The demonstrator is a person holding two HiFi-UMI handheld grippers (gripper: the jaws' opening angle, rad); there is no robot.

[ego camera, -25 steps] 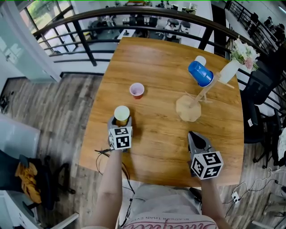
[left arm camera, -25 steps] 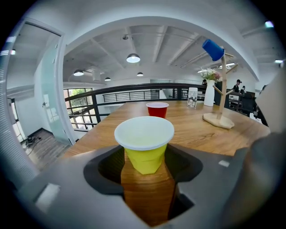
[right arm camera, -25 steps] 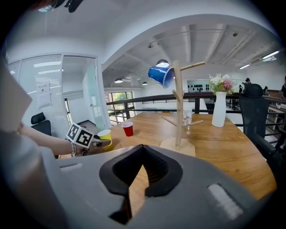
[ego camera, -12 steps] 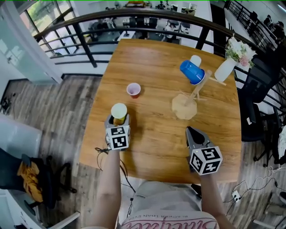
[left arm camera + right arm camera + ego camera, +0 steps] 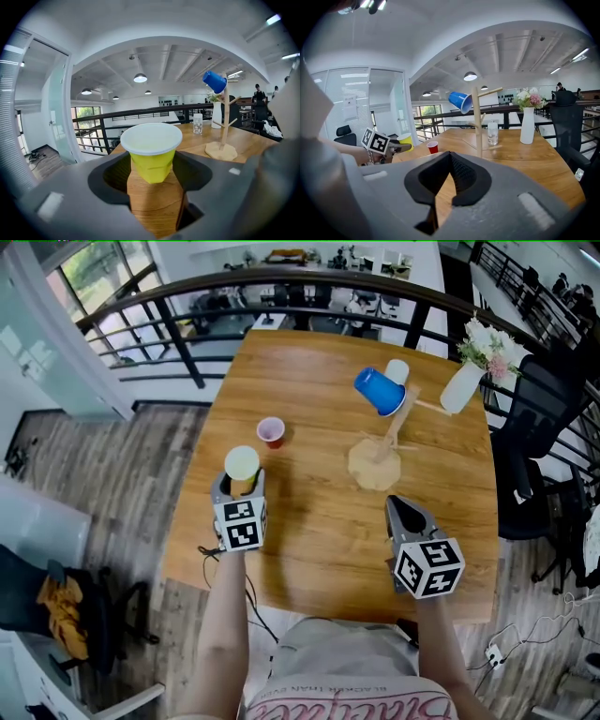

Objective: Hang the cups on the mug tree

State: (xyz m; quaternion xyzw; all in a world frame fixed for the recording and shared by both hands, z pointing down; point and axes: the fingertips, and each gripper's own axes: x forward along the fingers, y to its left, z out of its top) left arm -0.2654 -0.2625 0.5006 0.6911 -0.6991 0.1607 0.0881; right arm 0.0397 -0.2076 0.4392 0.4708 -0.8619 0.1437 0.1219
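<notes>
My left gripper (image 5: 240, 486) is shut on an upright yellow cup (image 5: 242, 466) at the table's near left; its jaws press the cup's sides (image 5: 151, 157). The wooden mug tree (image 5: 377, 461) stands right of the middle, with a blue cup (image 5: 378, 392) hanging mouth-down on an upper peg. The tree (image 5: 224, 136) and blue cup (image 5: 214, 81) show far right in the left gripper view. A small red cup (image 5: 271, 432) stands just beyond the yellow one. My right gripper (image 5: 404, 514) hovers shut and empty near the tree's base, its tips (image 5: 450, 153) touching.
Behind the tree are a clear glass (image 5: 397, 372) and a white vase of flowers (image 5: 462, 382) at the far right corner. A black railing (image 5: 187, 296) runs past the table's far edge. The table's near edge (image 5: 319, 592) lies close to the person's body.
The left gripper has carried the yellow cup a little forward, closer to the red cup. The right gripper has edged toward the tree base. The head view has shifted.
</notes>
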